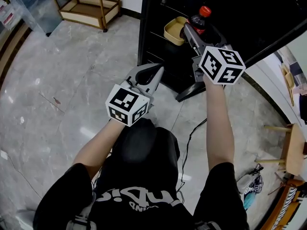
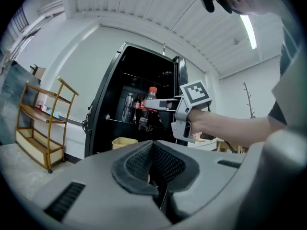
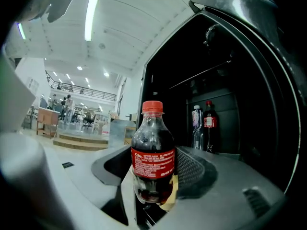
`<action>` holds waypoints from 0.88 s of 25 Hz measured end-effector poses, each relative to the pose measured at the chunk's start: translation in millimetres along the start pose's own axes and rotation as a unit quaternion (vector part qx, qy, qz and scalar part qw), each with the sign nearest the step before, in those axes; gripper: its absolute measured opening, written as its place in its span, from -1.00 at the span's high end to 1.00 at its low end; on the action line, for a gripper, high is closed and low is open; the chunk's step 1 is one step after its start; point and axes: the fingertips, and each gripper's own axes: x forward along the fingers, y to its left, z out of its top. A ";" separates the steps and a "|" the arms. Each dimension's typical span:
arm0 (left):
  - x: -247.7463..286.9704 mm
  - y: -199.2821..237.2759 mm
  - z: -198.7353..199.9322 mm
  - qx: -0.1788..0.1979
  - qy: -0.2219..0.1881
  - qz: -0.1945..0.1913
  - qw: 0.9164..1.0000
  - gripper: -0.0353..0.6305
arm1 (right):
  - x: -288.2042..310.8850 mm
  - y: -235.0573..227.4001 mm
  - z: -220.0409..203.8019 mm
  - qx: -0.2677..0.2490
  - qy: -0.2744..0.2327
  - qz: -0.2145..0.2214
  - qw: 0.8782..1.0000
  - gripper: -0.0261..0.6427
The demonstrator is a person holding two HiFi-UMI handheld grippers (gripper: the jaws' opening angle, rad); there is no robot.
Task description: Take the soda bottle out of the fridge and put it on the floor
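While the right hand-held gripper (image 3: 153,171) clasps the upright soda bottle (image 3: 152,147) before the open fridge (image 1: 153,37), the left hand-held gripper (image 2: 154,174) hangs lower, seemingly clenched and empty.

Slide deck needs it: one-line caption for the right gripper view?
Right hand-held gripper shut on the upright, red-capped soda bottle, in front of the open fridge.
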 end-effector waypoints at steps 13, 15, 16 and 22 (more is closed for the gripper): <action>-17.0 -0.8 -50.6 0.008 0.010 -0.003 1.000 0.88 | -17.8 18.1 -69.7 0.018 -0.007 0.015 1.000 0.05; -20.2 -1.0 -57.1 0.009 0.012 -0.004 1.000 0.88 | -18.7 20.0 -83.6 0.016 -0.006 0.014 1.000 0.05; -22.1 -0.9 -60.8 0.010 0.014 -0.004 1.000 0.88 | -18.9 21.1 -90.6 0.017 -0.007 0.014 1.000 0.05; -32.9 2.8 -86.7 -0.003 0.021 -0.009 1.000 0.88 | -20.9 30.4 -133.1 0.019 -0.008 0.018 1.000 0.05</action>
